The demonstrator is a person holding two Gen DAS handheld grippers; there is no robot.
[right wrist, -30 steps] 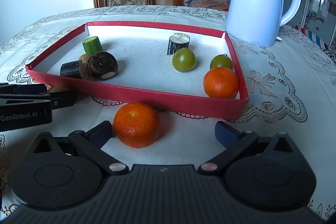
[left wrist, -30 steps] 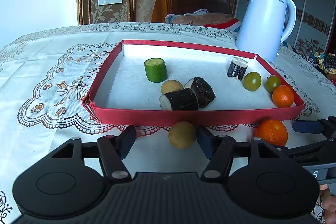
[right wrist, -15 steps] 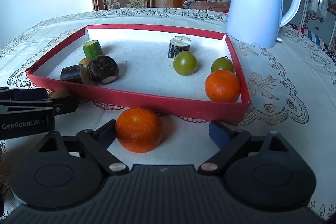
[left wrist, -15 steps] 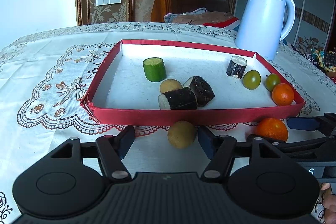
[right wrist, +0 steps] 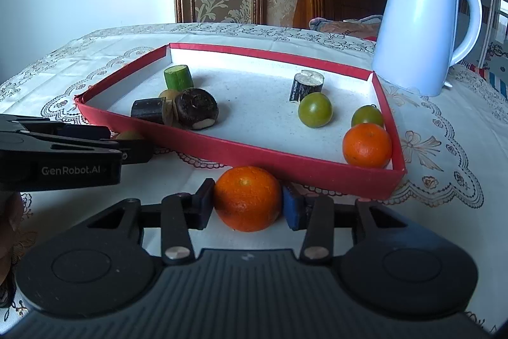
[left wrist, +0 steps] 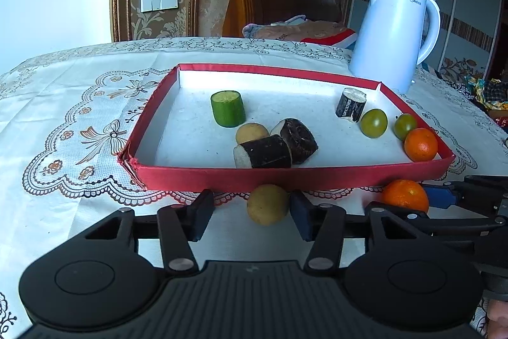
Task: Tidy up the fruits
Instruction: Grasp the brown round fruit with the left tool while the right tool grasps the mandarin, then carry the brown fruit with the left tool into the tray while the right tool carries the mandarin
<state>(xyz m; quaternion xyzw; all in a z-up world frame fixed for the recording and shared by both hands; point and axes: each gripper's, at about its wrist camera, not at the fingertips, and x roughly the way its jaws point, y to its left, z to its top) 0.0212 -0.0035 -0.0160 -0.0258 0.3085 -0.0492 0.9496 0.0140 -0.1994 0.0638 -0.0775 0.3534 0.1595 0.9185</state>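
Observation:
A round yellow-brown fruit (left wrist: 268, 204) lies on the tablecloth just before the red tray (left wrist: 285, 180). My left gripper (left wrist: 250, 216) is closing around it: the right pad touches it and the left pad stands apart. To the right lies an orange (right wrist: 247, 199), also in front of the tray (right wrist: 254, 153). My right gripper (right wrist: 247, 208) is closing on it, with both pads against its sides. In the tray lie a second orange (right wrist: 366, 145), two green tomatoes (right wrist: 315, 110), a green cucumber piece (left wrist: 228, 108), dark cut pieces (left wrist: 263, 151) and another yellow fruit (left wrist: 251, 132).
A white electric kettle (left wrist: 393, 34) stands behind the tray's far right corner. A wooden chair back (left wrist: 279, 2) and bundled cloth (left wrist: 298, 27) are past the table's far edge. The lace-patterned tablecloth (left wrist: 70, 123) spreads left of the tray.
The right gripper's jaws have come in from wide apart to both sides of the orange. The left jaws have narrowed around the yellow fruit. Both hands have barely shifted.

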